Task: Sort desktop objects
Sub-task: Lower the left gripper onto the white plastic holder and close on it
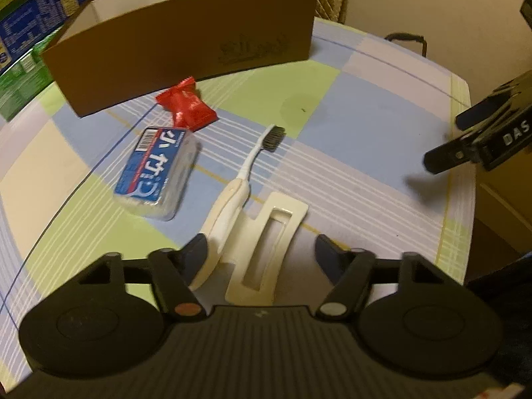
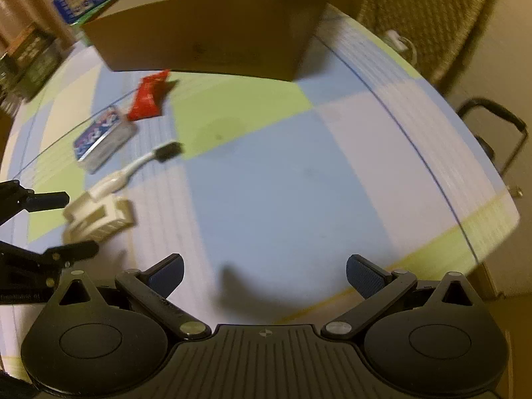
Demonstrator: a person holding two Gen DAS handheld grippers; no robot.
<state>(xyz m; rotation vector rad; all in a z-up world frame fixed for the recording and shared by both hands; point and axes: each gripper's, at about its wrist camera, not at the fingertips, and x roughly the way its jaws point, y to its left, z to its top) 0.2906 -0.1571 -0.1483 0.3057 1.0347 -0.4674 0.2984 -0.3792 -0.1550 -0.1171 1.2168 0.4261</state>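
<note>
A white toothbrush [image 1: 244, 174] with dark bristles lies on the checked tablecloth [image 1: 349, 126], its handle beside a cream rectangular clip [image 1: 266, 242]. My left gripper [image 1: 261, 252] is open, its jaws on either side of the clip and the handle end. To the left lie a clear box with a blue label [image 1: 156, 173] and a red snack packet [image 1: 188, 103]. My right gripper [image 2: 264, 274] is open and empty above bare cloth. In the right wrist view the toothbrush [image 2: 139, 166], clip [image 2: 99, 219], box [image 2: 103, 139] and packet [image 2: 149, 98] sit at the left.
A brown cardboard box [image 1: 186, 46] stands at the back of the table; it also shows in the right wrist view [image 2: 212, 33]. Blue and green cartons [image 1: 30, 43] stand at the far left. The table edge [image 1: 462, 179] runs along the right, a black chair frame [image 2: 498, 133] beyond it.
</note>
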